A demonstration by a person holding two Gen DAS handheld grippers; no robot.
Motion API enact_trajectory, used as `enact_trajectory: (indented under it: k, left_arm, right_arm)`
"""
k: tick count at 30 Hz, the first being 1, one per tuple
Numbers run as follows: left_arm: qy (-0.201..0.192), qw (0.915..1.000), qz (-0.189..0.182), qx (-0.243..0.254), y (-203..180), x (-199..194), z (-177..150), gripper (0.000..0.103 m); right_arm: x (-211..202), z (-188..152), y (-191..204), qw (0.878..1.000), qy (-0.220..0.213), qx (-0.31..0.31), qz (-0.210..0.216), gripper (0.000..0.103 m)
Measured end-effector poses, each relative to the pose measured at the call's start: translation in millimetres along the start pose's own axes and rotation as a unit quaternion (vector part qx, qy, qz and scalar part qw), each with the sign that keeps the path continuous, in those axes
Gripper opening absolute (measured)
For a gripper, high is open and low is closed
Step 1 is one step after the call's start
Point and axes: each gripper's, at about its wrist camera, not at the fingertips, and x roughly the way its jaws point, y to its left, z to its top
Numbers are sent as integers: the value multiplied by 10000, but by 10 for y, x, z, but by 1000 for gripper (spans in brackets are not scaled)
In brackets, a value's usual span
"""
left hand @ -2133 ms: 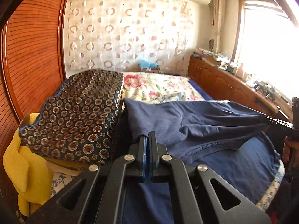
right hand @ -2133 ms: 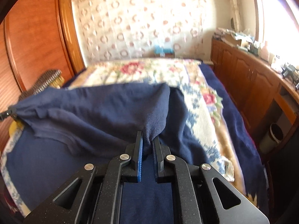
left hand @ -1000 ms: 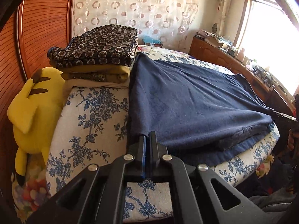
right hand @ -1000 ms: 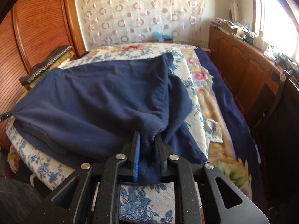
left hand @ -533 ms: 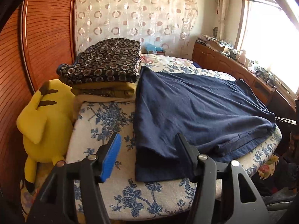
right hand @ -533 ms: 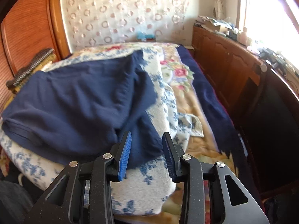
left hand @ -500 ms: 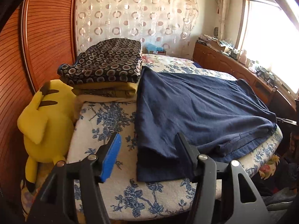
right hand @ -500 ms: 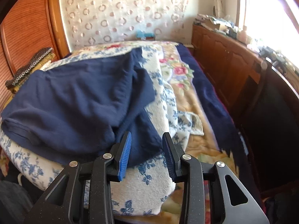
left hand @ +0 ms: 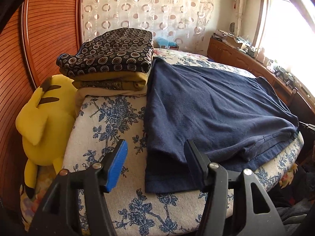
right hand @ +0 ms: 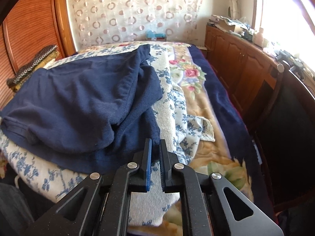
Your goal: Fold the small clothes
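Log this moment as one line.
left gripper: open, above shirt corner | right gripper: shut on shirt edge | navy shirt: spread on floral blanket, beside folded pile

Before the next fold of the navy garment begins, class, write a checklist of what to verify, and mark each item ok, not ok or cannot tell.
1. Navy garment lies on the bed: ok.
2. Garment lies flat: not ok, bunched at its right edge.
3. Left gripper open, pads off the cloth: ok.
4. Right gripper shut on the garment's near corner: ok.
5. Folded stack stays apart from the garment: not ok, the edges meet.
6. Yellow plush toy out of the way: ok.
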Motion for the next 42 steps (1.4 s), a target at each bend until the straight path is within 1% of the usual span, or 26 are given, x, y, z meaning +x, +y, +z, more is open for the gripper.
enact_trajectory:
  k: [4, 5, 7, 13, 19, 25, 28, 31, 32, 33, 39, 42]
  left_arm:
    - [42, 10000, 46, 6, 8, 25, -13, 59]
    - [51, 10000, 53, 0, 18, 40, -15, 59]
    - [74, 9999, 65, -20, 31, 59, -26, 59]
    - [141, 9999, 79, -37, 40, 104, -55, 59]
    - [167, 9998, 91, -43, 63, 118, -84, 59]
    - [224, 9997, 79, -73, 71, 149, -108, 59]
    - [238, 9997, 73, -82, 75, 162, -117, 59]
    - [245, 9996, 69, -84, 69, 159, -121, 59]
    - [245, 9996, 63, -92, 71, 157, -124, 59]
    - [241, 9996, 59, -96, 76, 155, -125, 59]
    - [208, 9997, 74, -105, 78, 153, -133, 59]
    - [194, 9997, 78, -112, 76, 151, -137, 59]
  right_arm:
    - [-163, -32, -47, 9999, -31, -51, -90, 3]
    - [-204, -45, -65, 9999, -42, -38, -105, 0]
    - [-235, -70, -92, 9999, -27, -9, -168, 0]
    - [-276, -44, -93, 9999, -127, 59, -76, 0]
    - [-299, 99, 112, 9992, -360, -11, 145, 0]
    - [-177, 240, 423, 9982, -428, -153, 382, 1]
    - [-58, 292, 581, 9978, -408, -193, 482, 10]
    - [113, 320, 784, 9971, -295, -333, 619, 24]
    - [160, 326, 841, 9970, -251, -376, 623, 32]
    - [223, 332, 916, 9968, -209, -435, 635, 35]
    - [411, 322, 1145, 9964, -89, -548, 638, 39]
    - [482, 293, 1169, 9966, 3, -553, 603, 45]
